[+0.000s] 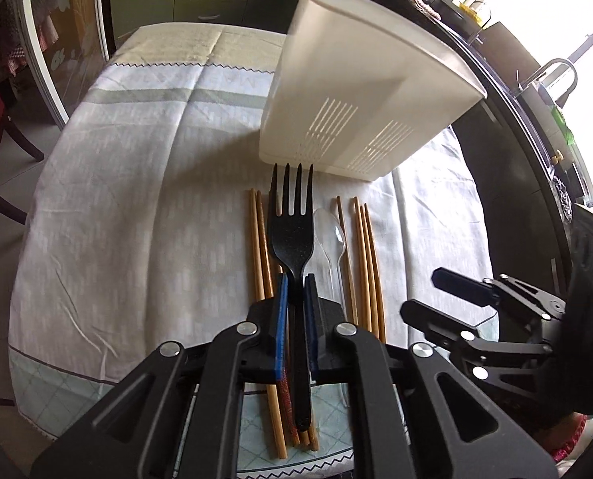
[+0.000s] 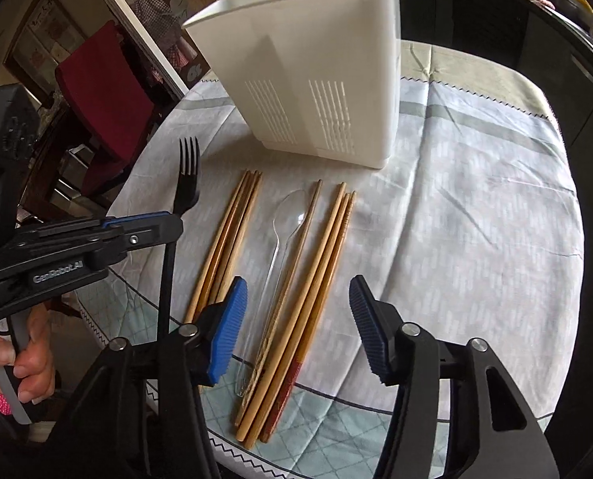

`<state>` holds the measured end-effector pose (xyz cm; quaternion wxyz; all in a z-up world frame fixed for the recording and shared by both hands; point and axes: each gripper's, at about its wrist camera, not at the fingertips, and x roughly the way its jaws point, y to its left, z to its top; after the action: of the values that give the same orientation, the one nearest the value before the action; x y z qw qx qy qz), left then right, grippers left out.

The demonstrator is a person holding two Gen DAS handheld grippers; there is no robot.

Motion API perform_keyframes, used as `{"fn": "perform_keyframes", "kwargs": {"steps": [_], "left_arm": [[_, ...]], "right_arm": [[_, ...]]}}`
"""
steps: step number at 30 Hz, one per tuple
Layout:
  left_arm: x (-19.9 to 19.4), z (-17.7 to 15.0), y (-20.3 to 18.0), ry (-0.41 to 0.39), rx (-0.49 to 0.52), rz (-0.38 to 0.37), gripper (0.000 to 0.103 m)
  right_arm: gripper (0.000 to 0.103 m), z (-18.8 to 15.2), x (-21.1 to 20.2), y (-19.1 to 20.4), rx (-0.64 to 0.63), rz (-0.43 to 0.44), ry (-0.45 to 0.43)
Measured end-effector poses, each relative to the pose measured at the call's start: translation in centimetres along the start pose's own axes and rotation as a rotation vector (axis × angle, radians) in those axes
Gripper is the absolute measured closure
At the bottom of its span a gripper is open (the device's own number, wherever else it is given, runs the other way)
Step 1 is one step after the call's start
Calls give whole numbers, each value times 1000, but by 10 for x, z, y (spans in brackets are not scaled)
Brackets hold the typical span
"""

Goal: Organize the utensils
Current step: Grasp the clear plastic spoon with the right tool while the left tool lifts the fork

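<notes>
My left gripper (image 1: 295,287) is shut on a black plastic fork (image 1: 292,227), gripped at the neck and lifted off the cloth, tines toward the white slotted utensil holder (image 1: 352,92). From the right wrist view the same fork (image 2: 188,175) stands up in the left gripper (image 2: 165,231) at the left. My right gripper (image 2: 298,319) is open above the handle ends of a clear plastic spoon (image 2: 292,211) and wooden chopsticks (image 2: 320,279); its pads touch nothing. More chopsticks (image 2: 232,231) lie left of the spoon. The holder (image 2: 316,72) stands behind them.
A pale patterned tablecloth (image 2: 476,219) covers the round table. A red chair (image 2: 105,92) stands beyond the table's left edge. A hand (image 2: 21,359) holds the left gripper's trigger. A dark counter with a tap (image 1: 556,76) runs along the right, under a bright window.
</notes>
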<state>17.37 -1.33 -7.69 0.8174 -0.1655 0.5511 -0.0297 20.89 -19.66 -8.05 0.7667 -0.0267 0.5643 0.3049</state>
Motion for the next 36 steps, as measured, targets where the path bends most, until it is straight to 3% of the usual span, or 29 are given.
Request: {"fn": "perform_keyframes", "kwargs": {"steps": [3, 12, 20, 23, 26, 31, 36], "left_arm": [[-13, 3, 9, -40, -13, 5, 95], [-53, 10, 41, -156, -44, 46, 95], [-66, 7, 44, -195, -16, 63, 95], [-67, 6, 41, -198, -1, 65, 95], [-66, 4, 38, -196, 13, 65, 95], [-64, 2, 33, -196, 36, 63, 95], [-70, 4, 29, -220, 50, 69, 95]], "right_arm": [[64, 9, 26, 5, 16, 29, 68], [65, 23, 66, 26, 3, 17, 129], [66, 41, 86, 30, 17, -25, 174], [71, 43, 87, 34, 3, -62, 177], [90, 45, 90, 38, -32, -142, 162], [92, 44, 86, 37, -13, -116, 119], [94, 38, 46, 40, -3, -36, -19]]}}
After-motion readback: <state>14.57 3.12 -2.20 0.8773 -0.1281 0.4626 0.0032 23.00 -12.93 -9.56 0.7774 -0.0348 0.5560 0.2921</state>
